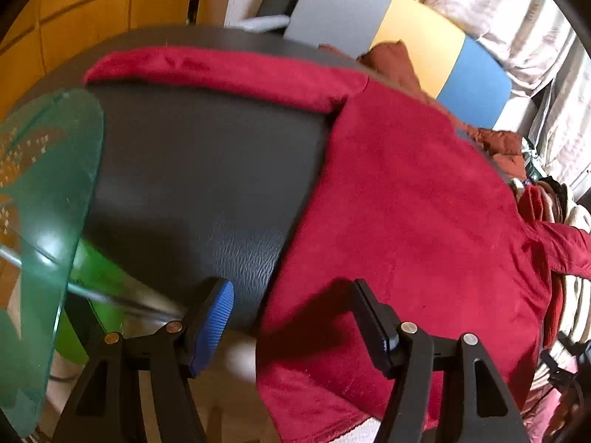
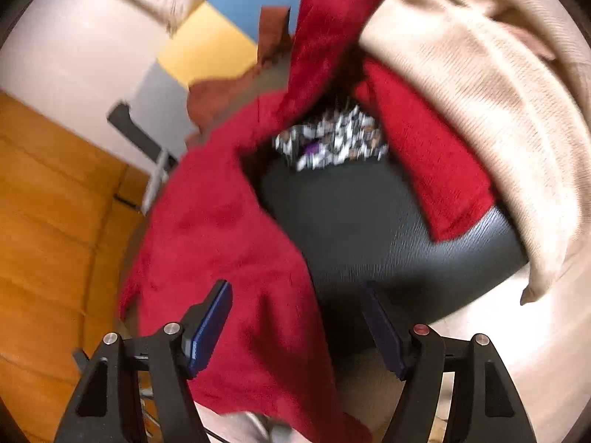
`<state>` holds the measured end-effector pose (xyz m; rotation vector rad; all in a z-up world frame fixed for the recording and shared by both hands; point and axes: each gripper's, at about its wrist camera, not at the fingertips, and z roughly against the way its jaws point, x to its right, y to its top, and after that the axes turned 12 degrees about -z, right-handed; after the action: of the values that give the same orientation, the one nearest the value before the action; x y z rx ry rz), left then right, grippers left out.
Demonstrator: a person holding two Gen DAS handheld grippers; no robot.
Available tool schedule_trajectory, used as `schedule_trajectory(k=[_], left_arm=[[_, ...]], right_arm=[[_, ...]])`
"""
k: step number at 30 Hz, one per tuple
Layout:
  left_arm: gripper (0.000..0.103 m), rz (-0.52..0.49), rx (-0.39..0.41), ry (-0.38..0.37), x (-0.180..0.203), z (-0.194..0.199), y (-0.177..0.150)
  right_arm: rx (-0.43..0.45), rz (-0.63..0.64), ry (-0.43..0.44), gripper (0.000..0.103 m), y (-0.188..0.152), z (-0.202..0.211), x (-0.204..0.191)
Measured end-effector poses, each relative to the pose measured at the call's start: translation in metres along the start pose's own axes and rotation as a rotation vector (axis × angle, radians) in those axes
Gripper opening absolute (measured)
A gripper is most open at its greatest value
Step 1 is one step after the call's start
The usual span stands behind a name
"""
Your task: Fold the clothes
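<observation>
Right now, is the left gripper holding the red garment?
No, the left gripper is open above the red garment, its fingers pinching nothing.

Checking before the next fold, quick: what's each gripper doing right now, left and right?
Left gripper: open, holding nothing, hovering at the edge of the red garment.
Right gripper: open, holding nothing, over the red garment and the dark surface.

Left hand-held gripper [image 1: 291, 317] agape; right hand-held gripper [image 2: 295, 321] agape, empty
</observation>
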<state>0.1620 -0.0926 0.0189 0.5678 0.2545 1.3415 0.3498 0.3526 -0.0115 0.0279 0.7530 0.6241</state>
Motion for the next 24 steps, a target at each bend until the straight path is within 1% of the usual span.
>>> schedule_trajectory(k=[2,4,5,6,7,8,9,10,11,12,14,15,16,17,18,19,21,24], left_arm=[[0.07,-0.041,-0.003,0.017,0.005,-0.003,0.001],[0.072,-0.085,-0.002,0.041,0.012,-0.006,0.001],[0.073,-0.1,0.001,0.051,0.013,-0.006,0.0],[0.073,-0.11,0.005,0.059,0.015,-0.006,0.0],[0.073,-0.113,0.008,0.062,0.015,-0.007,0.0],[0.074,-0.112,0.012,0.06,0.016,-0.008,0.0],[0.075,-0.107,0.016,0.056,0.016,-0.008,-0.001],[0.075,-0.106,0.018,0.053,0.017,-0.01,0.0],[0.075,-0.109,0.018,0.052,0.019,-0.01,0.001],[0.075,-0.115,0.016,0.051,0.021,-0.01,0.002],[0.077,-0.121,0.005,0.04,0.022,-0.008,-0.002],[0.075,-0.124,-0.002,0.034,0.023,-0.006,-0.003],[0.072,-0.128,-0.007,0.028,0.025,-0.007,-0.002],[0.068,-0.137,-0.009,0.025,0.026,-0.005,-0.003],[0.058,-0.149,-0.009,0.023,0.028,-0.003,-0.003],[0.051,-0.163,-0.009,0.012,0.03,-0.001,-0.002],[0.012,-0.192,-0.009,-0.017,0.034,0.002,-0.001],[0.011,-0.201,-0.025,-0.059,0.039,0.007,-0.001]], right_arm=[[-0.071,0.041,-0.065,0.073,-0.008,-0.015,-0.004],[-0.109,0.061,-0.08,0.073,-0.015,-0.024,-0.005],[-0.12,0.085,-0.101,0.072,-0.018,-0.028,-0.007],[-0.127,0.115,-0.128,0.068,-0.021,-0.031,-0.009],[-0.134,0.144,-0.155,0.061,-0.024,-0.034,-0.011],[-0.135,0.171,-0.186,0.056,-0.026,-0.036,-0.012],[-0.13,0.176,-0.2,0.045,-0.024,-0.035,-0.012],[-0.124,0.171,-0.204,0.027,-0.022,-0.032,-0.01],[-0.112,0.141,-0.167,0.015,-0.016,-0.027,-0.006],[-0.098,0.098,-0.11,0.007,-0.009,-0.02,-0.002],[-0.061,0.052,-0.067,0.007,0.002,-0.006,0.005],[-0.053,0.051,-0.07,0.007,0.003,-0.003,0.006],[-0.052,0.06,-0.08,0.007,0.002,-0.002,0.007],[-0.05,0.068,-0.09,0.007,0.001,-0.002,0.008],[-0.067,0.07,-0.103,0.007,-0.001,-0.006,0.009],[-0.092,0.074,-0.125,0.007,-0.001,-0.013,0.007],[-0.075,0.08,-0.146,0.007,-0.001,-0.013,0.006],[-0.019,0.1,-0.174,0.007,-0.001,-0.006,0.005]])
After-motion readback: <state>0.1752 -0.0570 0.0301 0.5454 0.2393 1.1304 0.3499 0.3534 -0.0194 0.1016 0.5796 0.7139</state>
